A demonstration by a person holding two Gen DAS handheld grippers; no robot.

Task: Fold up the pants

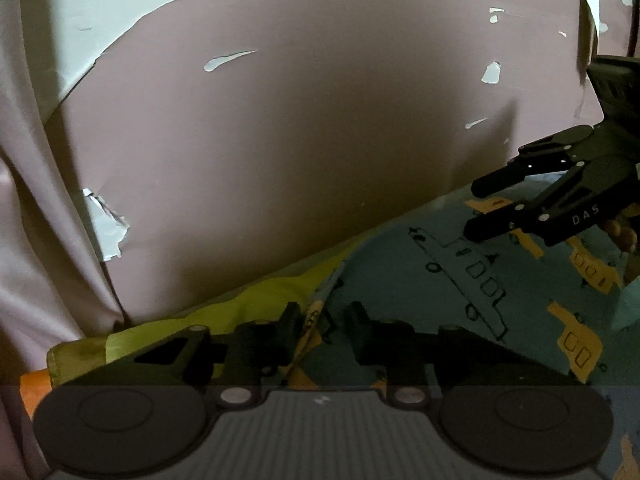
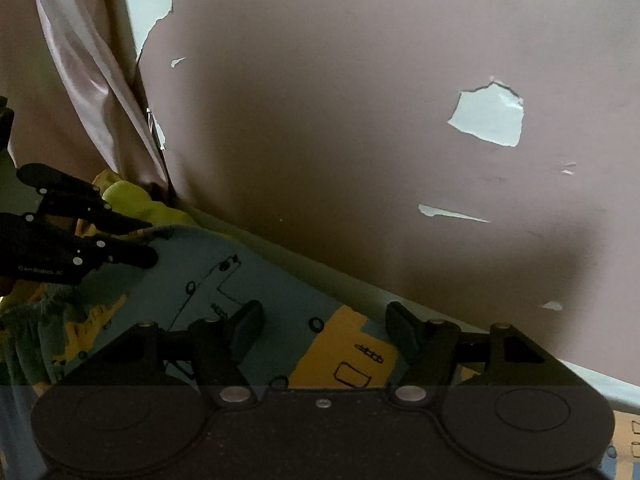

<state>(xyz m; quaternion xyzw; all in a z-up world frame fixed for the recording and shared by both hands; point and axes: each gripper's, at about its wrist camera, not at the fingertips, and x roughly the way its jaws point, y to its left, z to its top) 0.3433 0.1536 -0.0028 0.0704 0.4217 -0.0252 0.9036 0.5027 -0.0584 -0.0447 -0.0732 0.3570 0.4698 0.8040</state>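
The pants [image 1: 440, 280] are blue-grey cloth printed with orange patches and black line-drawn planes, spread flat against the wall. My left gripper [image 1: 322, 320] has its jaws close together, pinching a raised fold at the pants' edge. From the right wrist view the left gripper [image 2: 152, 240] shows at the far left, its tips on the edge of the pants [image 2: 260, 280] beside a gathered waistband [image 2: 28, 320]. My right gripper [image 2: 324, 320] hovers over the cloth with jaws wide apart and nothing pinched. In the left wrist view the right gripper [image 1: 478, 210] reaches in from the right.
A pink wall [image 1: 300, 120] with peeling paint stands close behind the pants. A pale pink curtain [image 1: 36, 200] hangs at the left. Yellow-green cloth [image 1: 240, 312] lies along the wall's foot beside the pants. A person's fingers [image 1: 624, 234] hold the right gripper.
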